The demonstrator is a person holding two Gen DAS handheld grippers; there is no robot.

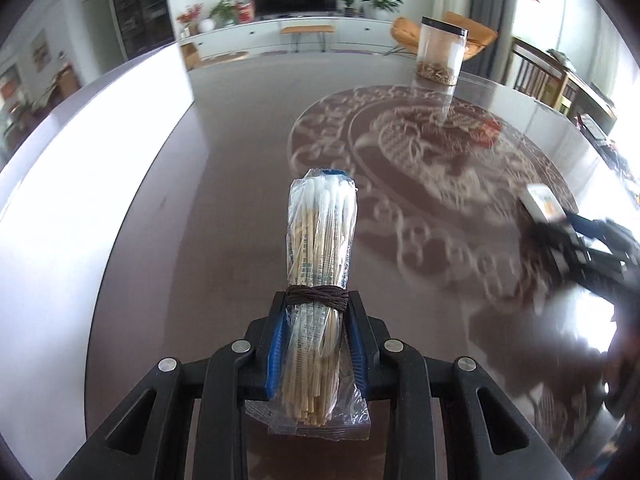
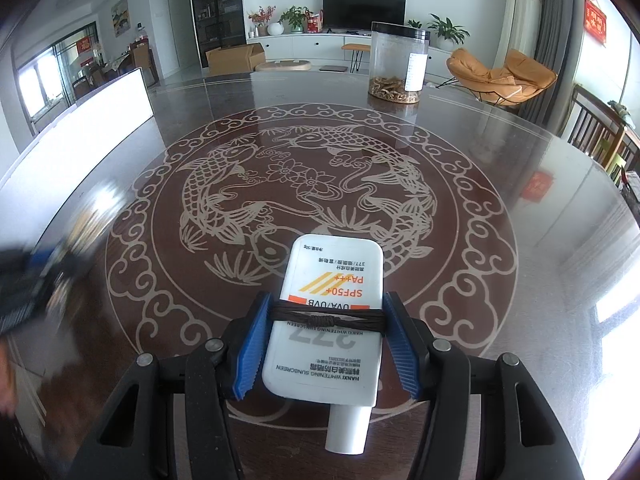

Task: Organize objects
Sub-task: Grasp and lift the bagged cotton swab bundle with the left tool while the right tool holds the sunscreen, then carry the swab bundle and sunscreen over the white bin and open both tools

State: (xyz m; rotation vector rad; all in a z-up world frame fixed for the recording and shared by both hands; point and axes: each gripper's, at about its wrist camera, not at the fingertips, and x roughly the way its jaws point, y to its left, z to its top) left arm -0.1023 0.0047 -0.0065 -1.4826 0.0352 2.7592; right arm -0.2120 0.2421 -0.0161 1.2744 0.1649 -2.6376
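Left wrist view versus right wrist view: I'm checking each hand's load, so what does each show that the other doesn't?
Only the left wrist view shows the bagged cotton swab bundle clamped in the left gripper; it shows the right gripper only as a blur.

Only the right wrist view shows the white sunscreen bottle clearly, cap toward the camera, held in that gripper, and the carp pattern in sharp focus.

Both show the clear jar standing at the far side of the dark table, the television and the orange chair.
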